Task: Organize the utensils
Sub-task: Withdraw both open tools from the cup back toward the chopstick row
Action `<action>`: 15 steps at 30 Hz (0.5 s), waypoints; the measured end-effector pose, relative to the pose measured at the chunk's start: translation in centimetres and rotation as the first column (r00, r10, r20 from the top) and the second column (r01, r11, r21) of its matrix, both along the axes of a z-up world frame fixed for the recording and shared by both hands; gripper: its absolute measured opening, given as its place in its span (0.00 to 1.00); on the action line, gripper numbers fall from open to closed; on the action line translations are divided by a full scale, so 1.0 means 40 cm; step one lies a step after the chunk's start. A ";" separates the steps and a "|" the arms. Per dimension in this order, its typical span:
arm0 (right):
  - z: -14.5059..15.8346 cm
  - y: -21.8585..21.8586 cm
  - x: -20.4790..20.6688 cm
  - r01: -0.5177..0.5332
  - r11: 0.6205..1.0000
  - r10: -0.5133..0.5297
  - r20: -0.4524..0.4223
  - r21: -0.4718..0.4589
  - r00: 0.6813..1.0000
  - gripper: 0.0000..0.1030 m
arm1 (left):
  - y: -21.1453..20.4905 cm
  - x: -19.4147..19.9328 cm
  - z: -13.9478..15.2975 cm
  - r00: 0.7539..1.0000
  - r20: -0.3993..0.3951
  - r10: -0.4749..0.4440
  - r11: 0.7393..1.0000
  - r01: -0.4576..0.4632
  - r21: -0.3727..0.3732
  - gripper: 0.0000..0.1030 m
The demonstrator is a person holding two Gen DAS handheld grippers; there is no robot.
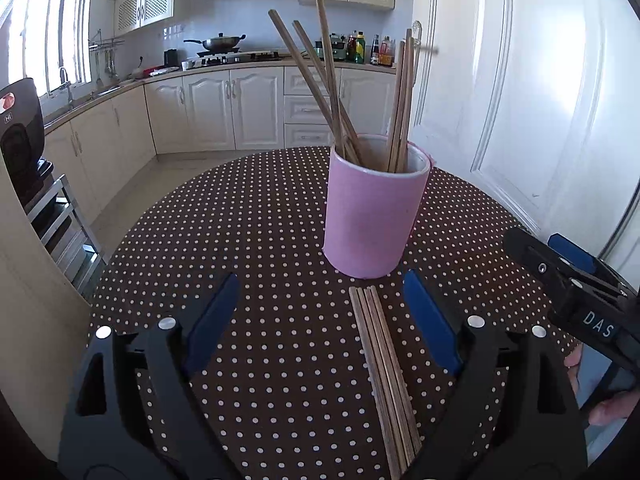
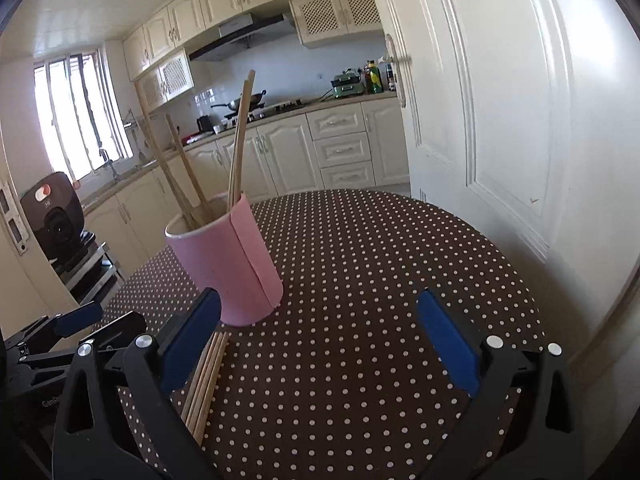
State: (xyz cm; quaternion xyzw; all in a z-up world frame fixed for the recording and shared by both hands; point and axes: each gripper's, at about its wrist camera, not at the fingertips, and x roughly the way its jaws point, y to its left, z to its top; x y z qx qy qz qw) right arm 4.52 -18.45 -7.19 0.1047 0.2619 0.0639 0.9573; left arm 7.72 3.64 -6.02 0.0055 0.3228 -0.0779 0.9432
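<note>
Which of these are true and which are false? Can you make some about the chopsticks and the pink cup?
1. The pink cup stands upright on the dotted table. True.
2. The cup has no chopsticks in it. False: several chopsticks in the cup lean against its rim.
3. A loose bundle of chopsticks lies on the table in front of the cup. True.
4. The left gripper is squeezing the bundle. False: it is open, holding nothing.
5. The right gripper is open. True.

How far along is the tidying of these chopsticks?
Partly done: several chopsticks already stand in the pink cup. Nothing is in hand; the left gripper and right gripper are both open. A bundle of chopsticks lies on the table, left to put away.
</note>
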 end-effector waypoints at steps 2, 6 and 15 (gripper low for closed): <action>-0.002 0.006 -0.011 -0.037 0.999 0.037 -0.027 0.015 0.999 0.92 | -0.003 -0.004 -0.011 1.000 -0.019 -0.008 1.000 0.008 0.003 0.81; -0.012 0.019 -0.031 -0.075 0.996 0.079 -0.077 0.046 0.994 0.92 | 0.000 -0.010 -0.030 0.998 -0.054 -0.013 1.000 0.013 -0.001 0.81; -0.038 0.059 -0.042 -0.101 0.995 0.103 -0.150 0.023 0.983 0.92 | 0.009 -0.036 -0.077 0.993 -0.120 -0.017 1.000 0.015 -0.015 0.84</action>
